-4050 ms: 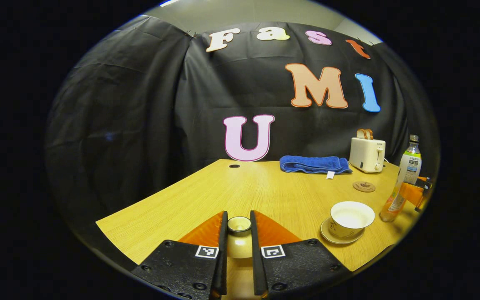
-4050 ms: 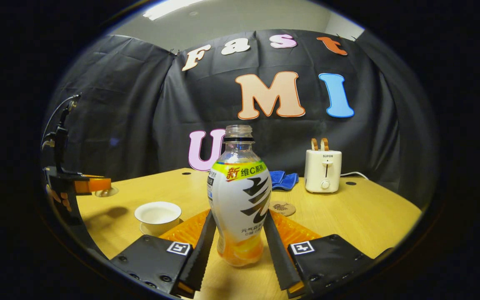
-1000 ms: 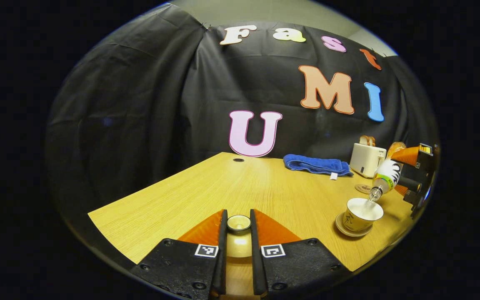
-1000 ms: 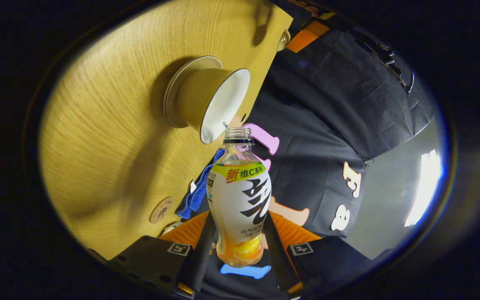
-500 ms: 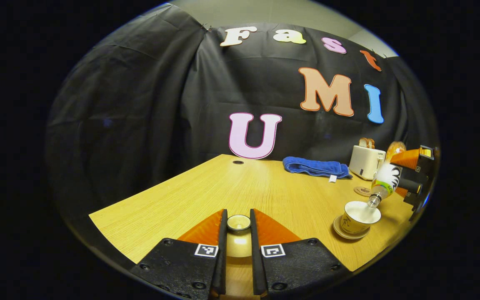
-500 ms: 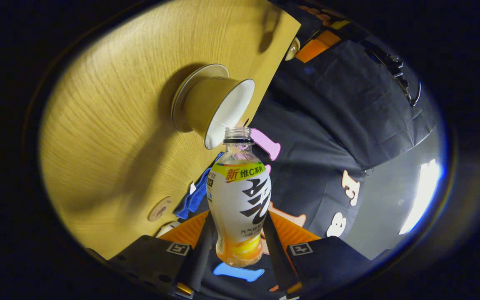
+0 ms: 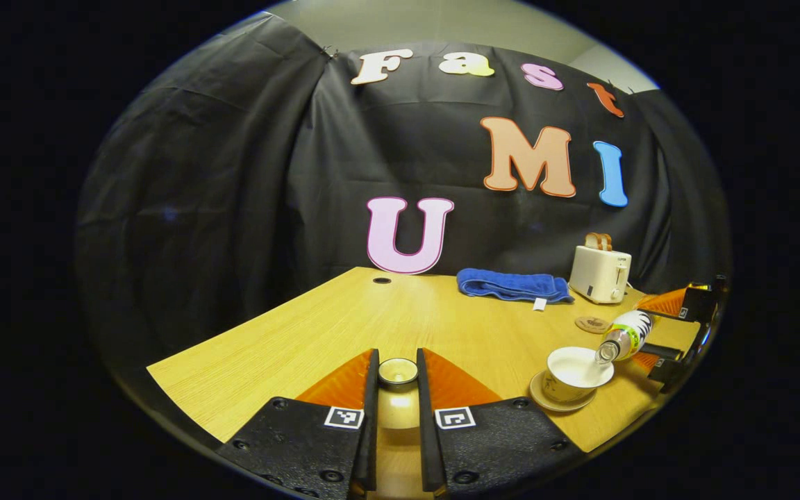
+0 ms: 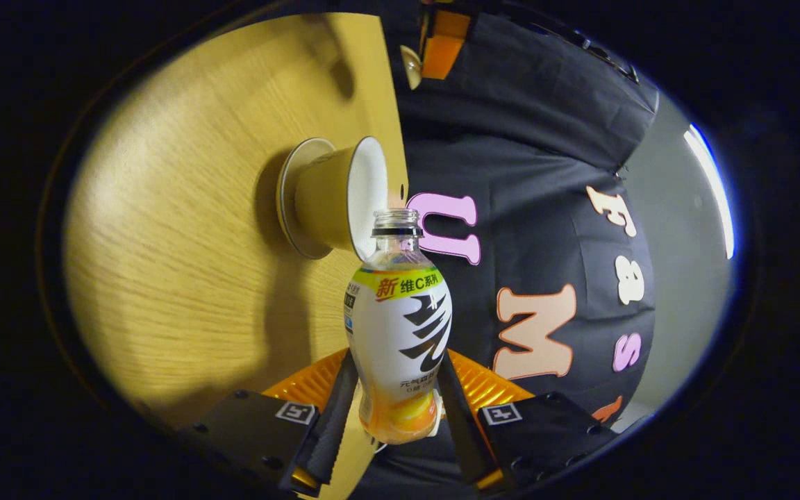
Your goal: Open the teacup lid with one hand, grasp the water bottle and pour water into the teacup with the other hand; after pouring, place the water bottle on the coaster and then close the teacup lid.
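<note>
My left gripper (image 7: 396, 389) is shut on the knob of the cream teacup lid (image 7: 398, 380), held above the table's near edge. To the right, the white teacup (image 7: 573, 373) stands uncovered on its saucer (image 7: 557, 403). My right gripper (image 8: 392, 410) is shut on the water bottle (image 8: 400, 333), which lies tipped roughly level with its open mouth at the teacup (image 8: 334, 198) rim. In the left gripper view the water bottle (image 7: 624, 335) reaches in from the right. The round coaster (image 7: 592, 324) lies behind the cup.
A folded blue towel (image 7: 511, 285) and a white toaster (image 7: 599, 272) with bread stand at the back of the wooden table (image 7: 344, 326). The table's left half is bare wood. The far left gripper (image 8: 438, 38) appears at the top of the right gripper view.
The bottle has swung lower, from steeply tipped to about level, mouth still at the cup rim. The left gripper keeps hold of the lid and has barely shifted.
</note>
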{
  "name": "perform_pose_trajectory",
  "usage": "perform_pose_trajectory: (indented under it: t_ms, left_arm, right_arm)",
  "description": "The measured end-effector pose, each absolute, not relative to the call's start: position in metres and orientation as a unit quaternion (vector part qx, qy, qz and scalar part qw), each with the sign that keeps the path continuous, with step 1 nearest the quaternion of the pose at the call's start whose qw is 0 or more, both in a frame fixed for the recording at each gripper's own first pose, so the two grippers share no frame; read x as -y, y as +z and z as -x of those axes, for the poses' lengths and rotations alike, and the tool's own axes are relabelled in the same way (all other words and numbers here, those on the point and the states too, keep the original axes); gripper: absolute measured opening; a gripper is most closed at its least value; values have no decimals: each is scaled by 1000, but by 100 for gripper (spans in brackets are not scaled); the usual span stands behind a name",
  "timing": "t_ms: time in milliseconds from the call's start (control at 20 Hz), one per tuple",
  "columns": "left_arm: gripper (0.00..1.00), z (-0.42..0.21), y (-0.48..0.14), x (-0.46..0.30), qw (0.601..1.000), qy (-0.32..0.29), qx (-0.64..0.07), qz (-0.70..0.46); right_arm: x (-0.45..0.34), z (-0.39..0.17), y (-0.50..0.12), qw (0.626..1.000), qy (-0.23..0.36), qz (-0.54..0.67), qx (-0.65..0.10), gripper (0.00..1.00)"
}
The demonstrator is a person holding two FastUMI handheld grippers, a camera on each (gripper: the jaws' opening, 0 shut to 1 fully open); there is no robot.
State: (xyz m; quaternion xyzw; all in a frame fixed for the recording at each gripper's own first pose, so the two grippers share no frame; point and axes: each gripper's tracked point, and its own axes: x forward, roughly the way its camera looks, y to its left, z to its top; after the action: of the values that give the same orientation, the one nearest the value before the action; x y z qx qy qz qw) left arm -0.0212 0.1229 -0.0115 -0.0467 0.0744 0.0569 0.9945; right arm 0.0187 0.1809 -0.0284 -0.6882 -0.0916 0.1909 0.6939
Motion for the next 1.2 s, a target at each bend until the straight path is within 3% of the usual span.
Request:
perform_pose_trajectory:
  t_ms: [250, 500, 900, 1200]
  left_arm:
    - [23, 13, 2, -99, 996, 38, -67, 39]
    - [23, 5, 7, -81, 997, 22, -64, 36]
    - [23, -4, 8, -64, 997, 1, -63, 37]
    - [23, -6, 13, -49, 997, -21, -58, 46]
  right_arm:
    - [-181, -9, -34, 796, 220, 562, 41, 70]
    - [-177, -15, -20, 874, 235, 425, -2, 70]
    - [-161, -59, -1, 941, 218, 254, -45, 71]
    - [-138, -110, 21, 973, 170, 155, -35, 71]
